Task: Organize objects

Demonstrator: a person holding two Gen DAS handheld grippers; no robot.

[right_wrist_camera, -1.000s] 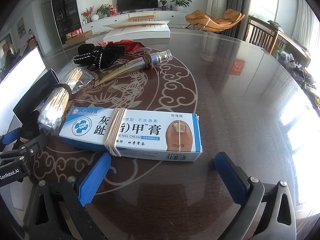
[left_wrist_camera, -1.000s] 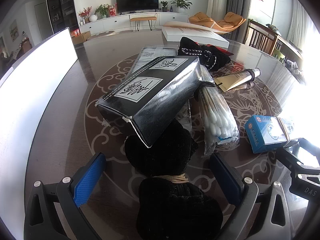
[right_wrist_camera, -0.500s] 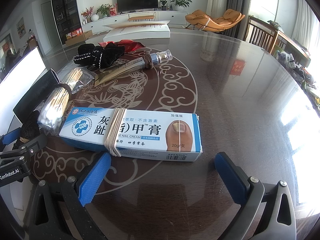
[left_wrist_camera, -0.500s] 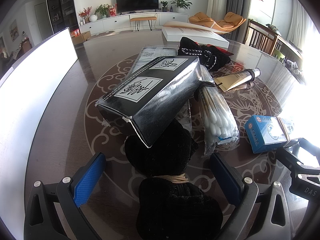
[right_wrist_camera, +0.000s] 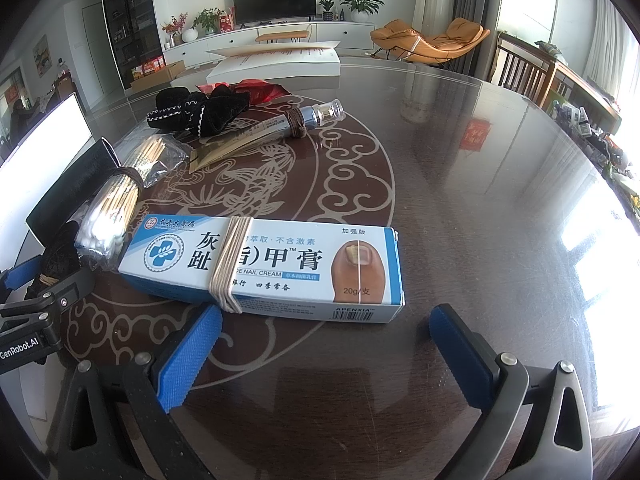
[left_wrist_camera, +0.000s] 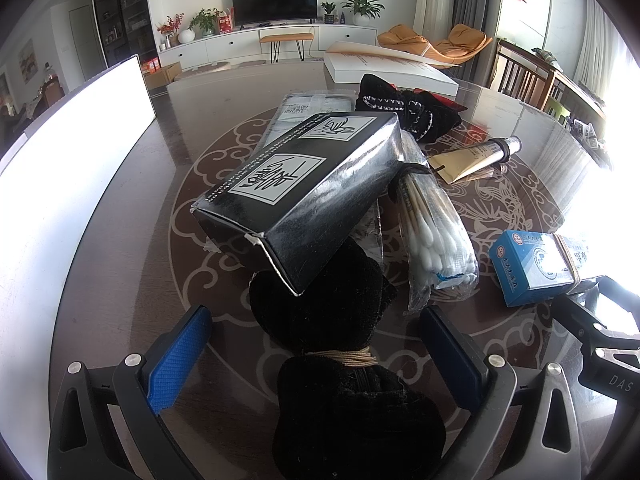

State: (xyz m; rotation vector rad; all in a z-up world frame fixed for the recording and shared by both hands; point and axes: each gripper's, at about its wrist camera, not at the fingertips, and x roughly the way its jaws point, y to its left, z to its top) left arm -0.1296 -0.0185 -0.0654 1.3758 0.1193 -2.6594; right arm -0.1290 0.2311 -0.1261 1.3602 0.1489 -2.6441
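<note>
On my left gripper [left_wrist_camera: 316, 354] the jaws stand wide apart, one blue pad on each side of the black fuzzy bundle [left_wrist_camera: 344, 364], which lies on the counter [left_wrist_camera: 120, 280] between them; I cannot tell whether either pad touches it. The bundle is cinched at its waist with tan cord, and its long axis runs straight away from me. Its far end sits under the near corner of the black box [left_wrist_camera: 304, 196], which is tilted and points away to the right. Just right of the box lies a bag of cotton swabs [left_wrist_camera: 436, 232], tips toward me.

My right gripper [right_wrist_camera: 326, 354] is also spread wide and grips nothing. The blue nail cream box [right_wrist_camera: 272, 264], wrapped in rubber bands, lies flat just beyond the fingertips, its long axis crosswise, left to right. Both grippers sit low and level over the counter, side by side.
</note>
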